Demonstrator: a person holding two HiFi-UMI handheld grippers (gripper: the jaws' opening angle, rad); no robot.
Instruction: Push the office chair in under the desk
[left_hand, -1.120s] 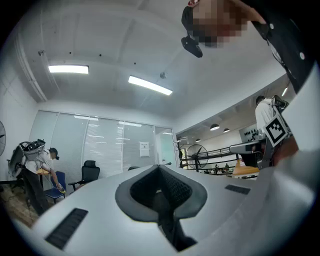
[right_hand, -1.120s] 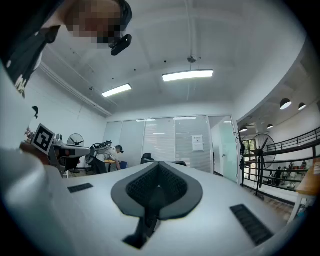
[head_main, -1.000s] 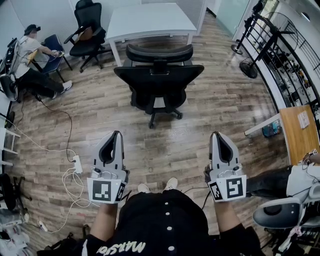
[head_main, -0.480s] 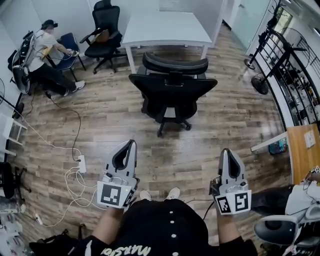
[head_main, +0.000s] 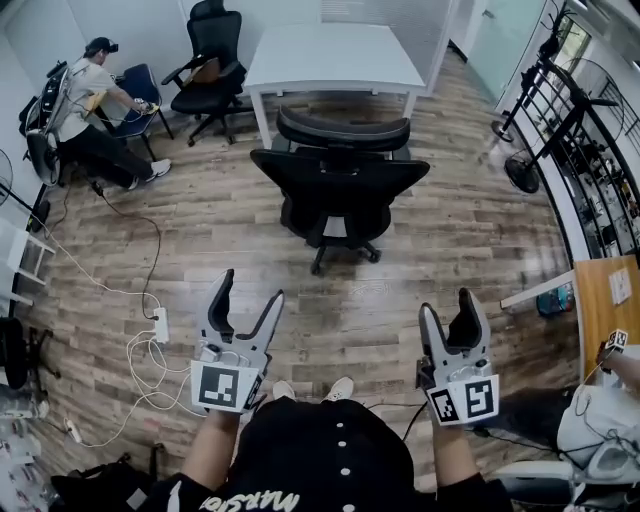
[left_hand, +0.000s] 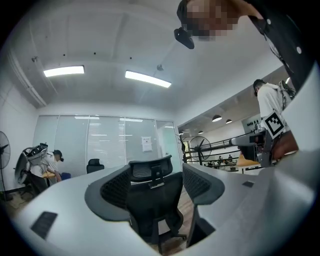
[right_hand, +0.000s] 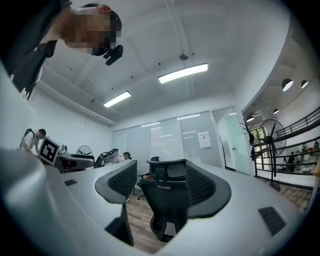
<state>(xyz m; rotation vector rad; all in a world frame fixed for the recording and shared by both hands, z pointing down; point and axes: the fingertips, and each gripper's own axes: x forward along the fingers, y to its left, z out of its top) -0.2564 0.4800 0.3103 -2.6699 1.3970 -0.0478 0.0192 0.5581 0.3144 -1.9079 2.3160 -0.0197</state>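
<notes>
The push has not begun. The black mesh-backed office chair on castors (head_main: 340, 190) stands on the wood floor just in front of the white rectangular desk (head_main: 335, 55), its backrest turned away from the desk and toward the person. Its headrest is close to the desk's front edge. The backrest hides the seat, so I cannot tell whether any of it already reaches under the top. The base and most of the chair are plainly out on the desk's near side.

Both tools are well apart from the chair, on the side farthest from the desk. The left gripper (head_main: 250, 290) has just been opening its jaws, which stand wide with nothing between them. The right gripper (head_main: 449, 308) has likewise just been opening and holds nothing. Each gripper view frames the chair's back through the gap between the jaws.

What seems left is the whole job: close in on the backrest, make contact, and roll the chair forward until the seat is under the desk.
</notes>
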